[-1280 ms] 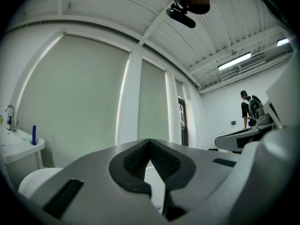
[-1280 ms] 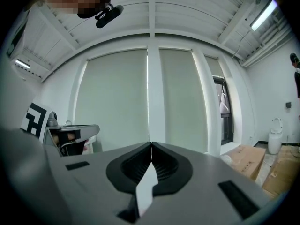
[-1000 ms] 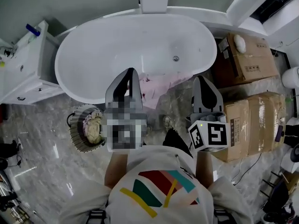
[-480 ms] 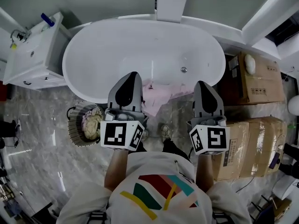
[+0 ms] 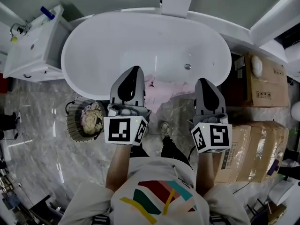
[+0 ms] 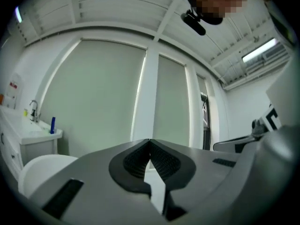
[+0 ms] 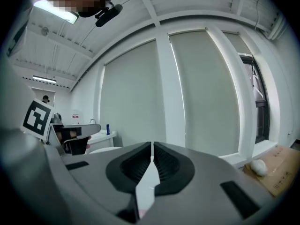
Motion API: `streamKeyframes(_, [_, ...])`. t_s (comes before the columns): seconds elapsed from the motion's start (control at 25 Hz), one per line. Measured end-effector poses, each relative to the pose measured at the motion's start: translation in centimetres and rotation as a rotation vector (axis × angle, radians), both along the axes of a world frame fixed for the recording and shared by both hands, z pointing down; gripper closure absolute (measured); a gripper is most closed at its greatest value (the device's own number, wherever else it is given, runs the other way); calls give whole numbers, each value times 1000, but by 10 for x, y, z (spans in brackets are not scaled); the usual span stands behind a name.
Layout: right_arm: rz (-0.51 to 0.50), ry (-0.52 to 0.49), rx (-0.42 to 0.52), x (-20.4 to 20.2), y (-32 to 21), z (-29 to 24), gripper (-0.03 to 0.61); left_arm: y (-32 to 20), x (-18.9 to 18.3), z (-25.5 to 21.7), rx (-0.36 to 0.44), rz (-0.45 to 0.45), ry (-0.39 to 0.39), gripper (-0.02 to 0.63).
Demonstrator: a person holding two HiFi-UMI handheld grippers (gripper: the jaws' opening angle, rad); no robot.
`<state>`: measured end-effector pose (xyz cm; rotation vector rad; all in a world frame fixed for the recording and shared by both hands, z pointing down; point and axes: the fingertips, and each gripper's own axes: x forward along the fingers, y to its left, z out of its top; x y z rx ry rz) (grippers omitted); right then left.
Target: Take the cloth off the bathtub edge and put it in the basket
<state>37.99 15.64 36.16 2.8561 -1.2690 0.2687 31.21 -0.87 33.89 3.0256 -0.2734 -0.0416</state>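
Pink cloth [image 5: 161,90] drapes along the tub [image 5: 140,36] rim between the grippers, nearest the left gripper [image 5: 135,71]. Both it and the right gripper [image 5: 203,81] are pressed together, empty. The basket [image 5: 69,123] sits on the floor, left.

Seemingly marble floor [image 5: 37,144]: tub [image 5: 98,41], basket [image 5: 70,123], boxes [image 5: 262,86]

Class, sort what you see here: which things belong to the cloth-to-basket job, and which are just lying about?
Belongs to the job:
pink cloth, draped over the tub's near edge
bathtub
basket
left gripper and right gripper, both shut, empty

Lying about:
cardboard boxes
vanity
blue bottle
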Motion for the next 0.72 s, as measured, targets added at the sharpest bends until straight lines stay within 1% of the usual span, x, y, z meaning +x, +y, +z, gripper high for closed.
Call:
streamKeyframes(0.08, [-20, -21, -18, 8, -2, 14, 566, -5, 4, 16, 31, -18, -34, 595])
streamKeyframes(0.24, [-44, -67, -44, 26, -6, 47, 565, -19, 13, 51, 41, -50, -65, 595])
streamKeyframes(0.36, [-78, -108, -60, 33, -9, 80, 550, -21, 15, 85, 56, -51, -115, 595])
streamKeyframes(0.4, [-97, -124, -62, 36, -11, 91, 515, -22, 17, 97, 56, -49, -133, 595])
streamKeyframes(0.44, [-115, -141, -62, 39, -14, 103, 463, -23, 18, 110, 53, -50, -150, 595])
streamKeyframes(0.56, [-142, -189, -60, 44, -23, 137, 392, -25, 17, 153, 37, -37, -207, 588])
streamKeyframes(0.64, [-145, -207, -74, 50, -27, 161, 343, -23, 19, 182, 31, -13, -249, 509])
streamKeyframes(0.72, [-142, -221, -95, 56, -29, 189, 304, -22, 21, 211, 32, -11, -289, 484])
